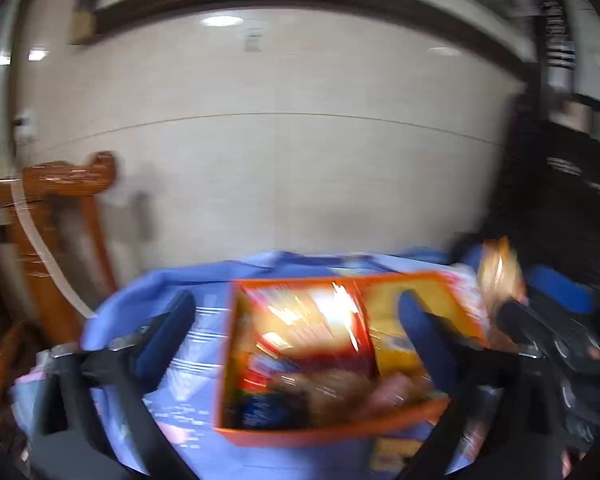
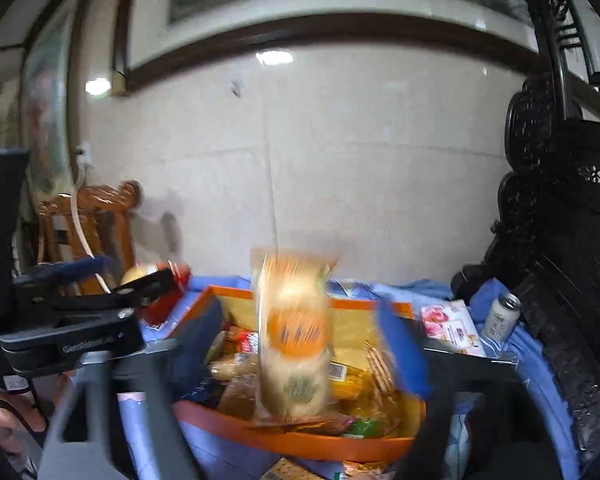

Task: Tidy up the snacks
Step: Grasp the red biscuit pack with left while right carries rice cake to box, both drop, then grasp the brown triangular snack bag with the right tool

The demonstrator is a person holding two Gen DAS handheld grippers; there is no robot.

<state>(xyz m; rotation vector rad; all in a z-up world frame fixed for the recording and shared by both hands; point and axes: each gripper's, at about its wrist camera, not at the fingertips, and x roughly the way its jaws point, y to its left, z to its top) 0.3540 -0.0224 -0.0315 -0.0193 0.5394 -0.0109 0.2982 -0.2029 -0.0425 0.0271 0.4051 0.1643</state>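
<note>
An orange tray (image 1: 332, 432) full of snack packets sits on a blue cloth; it also shows in the right wrist view (image 2: 312, 446). A red packet (image 1: 320, 328) lies in it. My left gripper (image 1: 296, 328) is open above the tray and holds nothing. My right gripper (image 2: 300, 336) is open. A clear packet of round orange-and-cream biscuits (image 2: 292, 336) stands upright and blurred between its fingers, over the tray, apparently free of them. That packet (image 1: 500, 272) and the right gripper (image 1: 540, 328) show at the right of the left wrist view.
A blue cloth (image 1: 188, 420) covers the table. A drink can (image 2: 500, 316) and a flowered packet (image 2: 452, 324) lie at the right. A dark carved cabinet (image 2: 560, 240) stands right, a wooden chair (image 2: 92, 220) left, a tiled wall behind.
</note>
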